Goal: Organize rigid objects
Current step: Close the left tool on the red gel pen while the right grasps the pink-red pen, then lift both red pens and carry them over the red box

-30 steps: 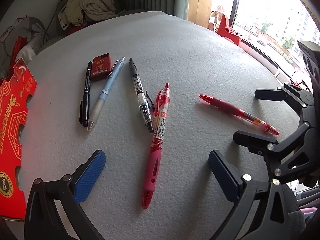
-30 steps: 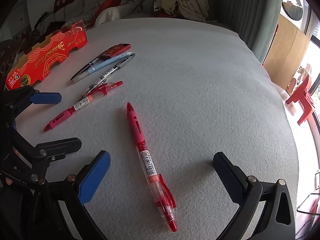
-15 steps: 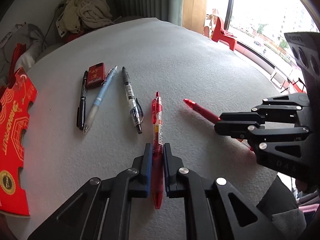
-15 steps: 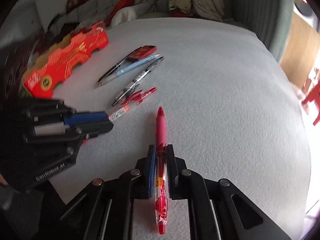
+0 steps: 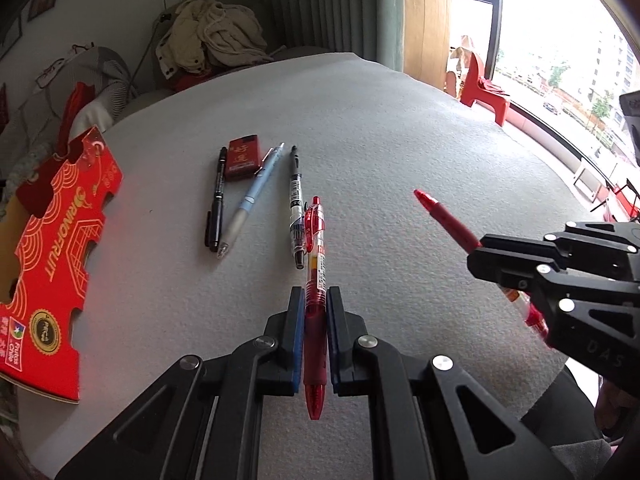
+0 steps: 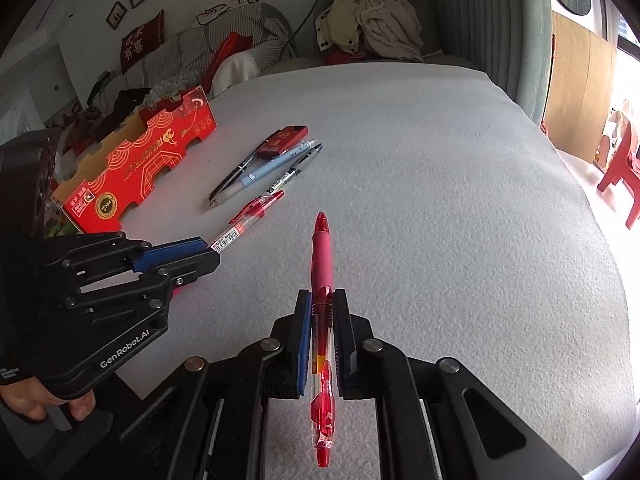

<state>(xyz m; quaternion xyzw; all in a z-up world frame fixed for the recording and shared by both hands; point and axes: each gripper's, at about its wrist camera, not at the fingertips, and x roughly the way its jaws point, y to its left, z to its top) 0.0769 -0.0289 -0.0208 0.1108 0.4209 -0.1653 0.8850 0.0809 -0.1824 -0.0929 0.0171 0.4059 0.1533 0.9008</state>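
My left gripper (image 5: 312, 300) is shut on a red gel pen (image 5: 314, 264) and holds it lifted above the grey table, clip end pointing forward. My right gripper (image 6: 322, 300) is shut on a second red pen (image 6: 322, 256), grip end pointing forward, also raised. Each gripper shows in the other's view: the right gripper (image 5: 480, 256) with its pen (image 5: 444, 216), the left gripper (image 6: 212, 256) with its pen (image 6: 256, 210). On the table lie a black marker (image 5: 216, 200), a light blue pencil (image 5: 252, 200), a clear black pen (image 5: 295, 200) and a small red box (image 5: 243, 156).
A red cardboard fruit box (image 5: 48, 240) lies at the table's left edge; it also shows in the right wrist view (image 6: 136, 164). Clothes are piled on a sofa (image 5: 208, 44) beyond the table. A window and a red plastic chair (image 5: 484, 92) are at the right.
One second ago both grippers were open over the pens on the table. They shut on one red pen each and have since lifted them off the surface.
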